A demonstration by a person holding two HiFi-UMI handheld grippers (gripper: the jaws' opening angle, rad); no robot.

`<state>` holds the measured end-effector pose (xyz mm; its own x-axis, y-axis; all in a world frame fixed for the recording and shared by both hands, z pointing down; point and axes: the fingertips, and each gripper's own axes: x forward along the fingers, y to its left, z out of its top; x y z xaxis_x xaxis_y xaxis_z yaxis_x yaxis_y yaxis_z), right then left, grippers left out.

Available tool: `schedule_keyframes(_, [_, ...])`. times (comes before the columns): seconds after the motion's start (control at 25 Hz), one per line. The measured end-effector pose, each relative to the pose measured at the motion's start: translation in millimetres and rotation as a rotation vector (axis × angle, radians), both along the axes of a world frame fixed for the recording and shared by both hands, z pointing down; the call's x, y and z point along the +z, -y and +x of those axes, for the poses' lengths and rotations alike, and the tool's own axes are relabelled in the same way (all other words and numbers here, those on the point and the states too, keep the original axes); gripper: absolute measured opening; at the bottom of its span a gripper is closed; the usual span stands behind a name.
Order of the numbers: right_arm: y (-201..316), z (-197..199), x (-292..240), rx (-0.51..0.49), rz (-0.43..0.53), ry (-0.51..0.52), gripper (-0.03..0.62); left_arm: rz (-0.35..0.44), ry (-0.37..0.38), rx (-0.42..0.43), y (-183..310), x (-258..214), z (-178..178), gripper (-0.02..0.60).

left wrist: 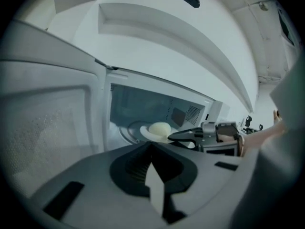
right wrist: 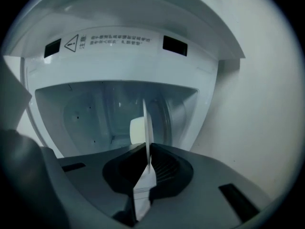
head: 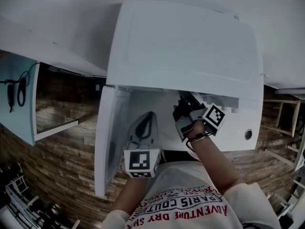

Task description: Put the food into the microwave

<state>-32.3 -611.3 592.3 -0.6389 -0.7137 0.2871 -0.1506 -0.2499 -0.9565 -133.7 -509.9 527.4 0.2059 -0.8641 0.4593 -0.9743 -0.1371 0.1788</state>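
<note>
The white microwave (head: 181, 46) stands with its door (head: 108, 142) swung open to the left. My right gripper (head: 183, 109) reaches into the cavity, shut on the rim of a white plate (right wrist: 147, 120), which I see edge-on. On the plate lies a pale round bun (left wrist: 160, 128); the plate (left wrist: 148, 136) hovers over the glass turntable (left wrist: 125, 130). The right gripper's black jaws (left wrist: 174, 136) pinch its near edge. My left gripper (head: 147, 123) hangs just outside the opening beside the door, jaws together and nothing in them (left wrist: 153, 182).
The cavity walls (right wrist: 81, 113) sit close around the plate. A light blue panel (head: 19, 99) with a hanging cable is at the left, a wooden frame (head: 286, 113) at the right. Brown plank flooring (head: 62, 113) lies below.
</note>
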Motion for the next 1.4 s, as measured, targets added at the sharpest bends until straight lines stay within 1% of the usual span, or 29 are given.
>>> schedule_keyframes(0.2, [13,-7,5,0.006,0.030,-0.008,0.028,0.007,0.002,0.007,9,0,-4,0.003])
schedule_keyframes(0.4, [21,-6,12,0.010,0.055,-0.077,0.031,0.003,-0.011,0.011,20,3,-5,0.003])
schedule_keyframes(0.64, [29,-12,2,-0.042,0.162,-0.255,0.031,0.003,-0.025,0.023,31,5,-5,0.003])
schedule_keyframes(0.8, [29,-14,1,-0.115,0.202,-0.445,0.043,-0.001,-0.029,0.032,33,5,-5,0.003])
schedule_keyframes(0.92, [28,-15,2,-0.178,0.227,-0.566,0.083,-0.007,-0.027,0.045,34,6,-3,0.004])
schedule_keyframes(0.96, [28,-15,2,-0.203,0.246,-0.615,0.088,-0.007,-0.030,0.049,35,6,-3,0.003])
schedule_keyframes(1.04, [28,-15,2,-0.264,0.305,-0.734,0.126,-0.004,-0.038,0.054,35,6,-1,0.003])
schedule_keyframes(1.12, [28,-15,2,-0.316,0.351,-0.839,0.143,-0.001,-0.044,0.059,36,5,0,0.003])
schedule_keyframes(1.16, [27,-14,2,-0.331,0.356,-0.869,0.155,0.002,-0.047,0.062,37,4,0,0.003])
schedule_keyframes(1.28, [24,-11,2,-0.358,0.344,-0.915,0.170,0.010,-0.054,0.065,38,2,-1,0.003])
schedule_keyframes(1.4, [20,-9,2,-0.394,0.363,-0.967,0.189,0.007,-0.061,0.066,37,2,-4,0.003])
